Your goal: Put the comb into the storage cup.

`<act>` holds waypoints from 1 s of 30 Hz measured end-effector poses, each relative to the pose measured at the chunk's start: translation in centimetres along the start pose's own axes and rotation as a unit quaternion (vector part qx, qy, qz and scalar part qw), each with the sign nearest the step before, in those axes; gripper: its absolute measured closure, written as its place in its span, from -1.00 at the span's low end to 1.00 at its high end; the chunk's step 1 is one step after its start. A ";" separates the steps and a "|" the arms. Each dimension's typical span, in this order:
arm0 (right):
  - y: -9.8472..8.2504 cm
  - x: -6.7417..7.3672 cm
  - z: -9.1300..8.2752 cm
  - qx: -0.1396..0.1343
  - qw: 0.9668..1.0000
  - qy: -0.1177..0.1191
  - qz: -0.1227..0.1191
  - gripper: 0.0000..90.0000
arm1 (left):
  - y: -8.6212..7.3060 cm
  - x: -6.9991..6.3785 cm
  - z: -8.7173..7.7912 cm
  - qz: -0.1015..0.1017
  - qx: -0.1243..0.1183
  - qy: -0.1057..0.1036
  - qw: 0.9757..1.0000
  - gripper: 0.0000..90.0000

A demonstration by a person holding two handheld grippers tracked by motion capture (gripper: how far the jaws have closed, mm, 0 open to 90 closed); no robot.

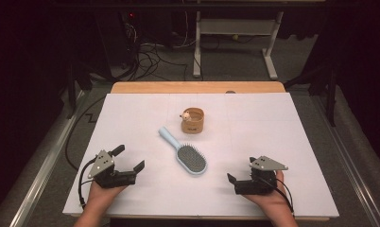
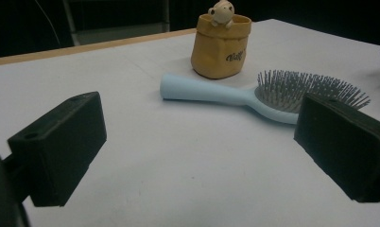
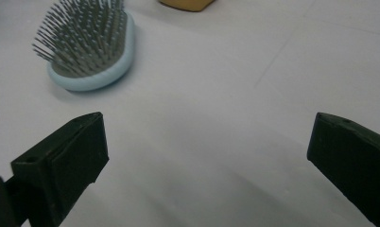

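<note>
A light blue hairbrush (image 1: 185, 152) lies bristles up in the middle of the white sheet (image 1: 254, 123), its handle pointing to the far left. Just behind it stands a small tan fabric pouch (image 1: 193, 120) with a little bear figure on its rim. My left gripper (image 1: 129, 158) rests near the front left, open and empty, aimed at the brush (image 2: 254, 94) and pouch (image 2: 219, 47). My right gripper (image 1: 241, 169) rests at the front right, also open and empty. The brush head (image 3: 91, 47) lies ahead of its left jaw, and the pouch's base (image 3: 185, 4) is at the top edge.
The white sheet covers a wooden table whose far edge (image 1: 197, 87) shows beyond it. Cables (image 1: 150, 56) and a white desk frame (image 1: 235, 33) are on the floor behind. Bare sheet stretches on both sides of the brush.
</note>
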State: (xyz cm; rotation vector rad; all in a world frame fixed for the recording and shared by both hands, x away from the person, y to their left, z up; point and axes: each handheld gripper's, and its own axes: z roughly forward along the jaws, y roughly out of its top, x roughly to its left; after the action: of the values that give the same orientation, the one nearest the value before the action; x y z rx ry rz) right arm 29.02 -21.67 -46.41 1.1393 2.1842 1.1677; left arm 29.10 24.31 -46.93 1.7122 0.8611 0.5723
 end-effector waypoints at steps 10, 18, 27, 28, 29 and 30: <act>1.2 2.4 1.8 -0.002 1.000 0.025 -0.016 -1.00 | 0.1 -0.1 0.1 0.001 0.002 -0.003 1.000 -0.93; 2.7 4.4 3.6 0.004 0.999 0.045 -0.024 -1.00 | 0.1 -0.2 0.2 -0.006 0.008 -0.009 1.000 -0.93; 4.7 6.6 7.1 0.033 0.997 0.052 -0.050 -1.00 | 0.1 -0.2 0.1 -0.008 -0.001 -0.008 1.000 -0.93; 5.2 6.9 7.9 0.039 0.997 0.053 -0.051 -1.00 | 0.1 -0.2 0.1 -0.006 -0.001 -0.007 1.000 -0.93; 5.3 7.0 8.1 0.042 0.996 0.052 -0.054 -1.00 | 0.1 -0.2 0.1 -0.006 -0.001 -0.007 1.000 -0.93; 5.6 7.2 8.5 0.047 0.996 0.053 -0.055 -1.00 | 0.1 -0.2 0.1 -0.006 -0.001 -0.007 1.000 -0.93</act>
State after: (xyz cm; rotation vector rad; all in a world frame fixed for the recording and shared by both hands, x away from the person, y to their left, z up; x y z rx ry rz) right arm 33.12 -9.95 -46.47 0.9992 2.3726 1.1127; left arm 29.06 24.10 -46.81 1.7065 0.8605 0.5514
